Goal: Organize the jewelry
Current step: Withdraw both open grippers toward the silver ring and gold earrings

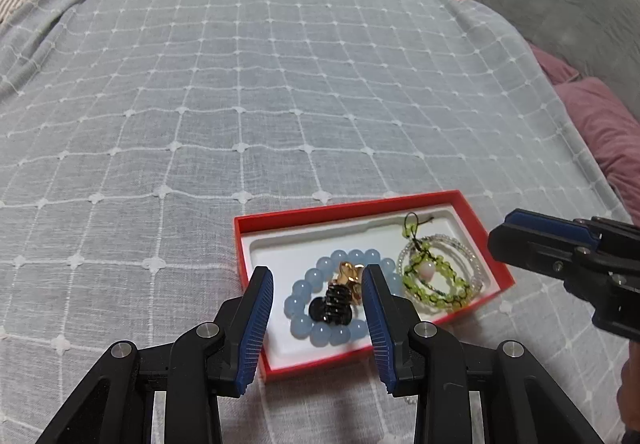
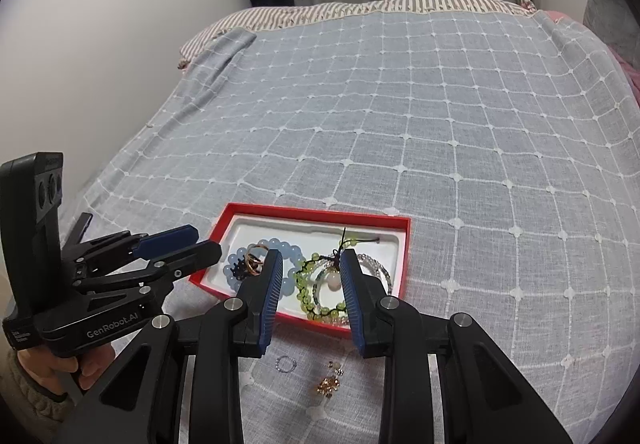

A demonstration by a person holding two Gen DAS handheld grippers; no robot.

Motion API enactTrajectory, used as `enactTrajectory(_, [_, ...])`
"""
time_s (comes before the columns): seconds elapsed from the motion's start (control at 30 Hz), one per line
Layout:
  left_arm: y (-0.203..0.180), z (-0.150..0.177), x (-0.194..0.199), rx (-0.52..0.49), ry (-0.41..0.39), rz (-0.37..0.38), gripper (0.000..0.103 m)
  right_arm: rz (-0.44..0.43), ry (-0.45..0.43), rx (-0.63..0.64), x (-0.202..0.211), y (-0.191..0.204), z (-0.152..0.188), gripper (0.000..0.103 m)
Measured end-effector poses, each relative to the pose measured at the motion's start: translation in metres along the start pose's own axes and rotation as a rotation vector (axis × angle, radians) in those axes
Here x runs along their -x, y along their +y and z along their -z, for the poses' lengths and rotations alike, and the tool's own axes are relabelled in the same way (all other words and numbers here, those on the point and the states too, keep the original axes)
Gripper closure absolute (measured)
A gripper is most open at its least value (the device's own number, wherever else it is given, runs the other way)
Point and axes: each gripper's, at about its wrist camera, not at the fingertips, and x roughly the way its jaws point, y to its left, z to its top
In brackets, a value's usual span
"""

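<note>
On a bed (image 1: 280,83) spread with a grey-blue checked blanket, the left wrist view shows the left hand-held gripper (image 1: 318,280) poised over a red box (image 1: 320,212) with a white liner, its blue pads apart and gripping nothing. Inside the box lie a blue bead bracelet (image 1: 304,286), a gold ring (image 1: 349,274), a small black claw clip (image 1: 334,306) and, at the right end, a green bead bracelet (image 1: 436,278) with a pale pendant. The right hand-held gripper (image 1: 500,240) enters from the right edge. The right wrist view finds that right hand-held gripper (image 2: 312,264) with jaws parted and empty above the green bead bracelet (image 2: 310,284), while a thin beaded ring (image 2: 286,364) and a cluster of gold earrings (image 2: 330,384) wait outside the box on the blanket, just in front of it. These loose pieces look light, tiny and slippery; they are probably best pinched straight down across their middle, gently, since the soft blanket gives way beneath them and the earrings may scatter.
</note>
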Motion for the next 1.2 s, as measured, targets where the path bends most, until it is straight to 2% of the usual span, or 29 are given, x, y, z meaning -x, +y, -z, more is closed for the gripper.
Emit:
enactTrajectory(0.17, [-0.010, 0.005, 0.007, -0.065, -0.009, -0.043, 0.064, -0.001, -0.006, -0.005, 0.011, -0.001, 0.005, 0.071])
enactTrajectory(0.5, [-0.030, 0.017, 0.014, -0.121, 0.031, -0.002, 0.064, -0.040, 0.072, -0.121, 0.036, -0.013, 0.027, 0.071])
enactTrajectory(0.57, [-0.034, 0.022, 0.015, -0.129, 0.046, 0.011, 0.064, -0.039, 0.094, -0.119, 0.038, -0.012, 0.032, 0.071])
enactTrajectory(0.73, [-0.044, 0.039, 0.011, -0.183, 0.094, 0.035, 0.064, 0.039, 0.144, -0.079, 0.037, -0.009, 0.053, 0.071])
enactTrajectory(1.03, [-0.062, 0.061, -0.009, -0.265, 0.179, 0.063, 0.064, 0.064, 0.169, -0.127, 0.030, -0.023, 0.057, 0.071])
enactTrajectory(1.2, [-0.065, 0.069, -0.028, -0.261, 0.240, 0.082, 0.064, 0.065, 0.175, -0.112, 0.027, -0.020, 0.058, 0.071])
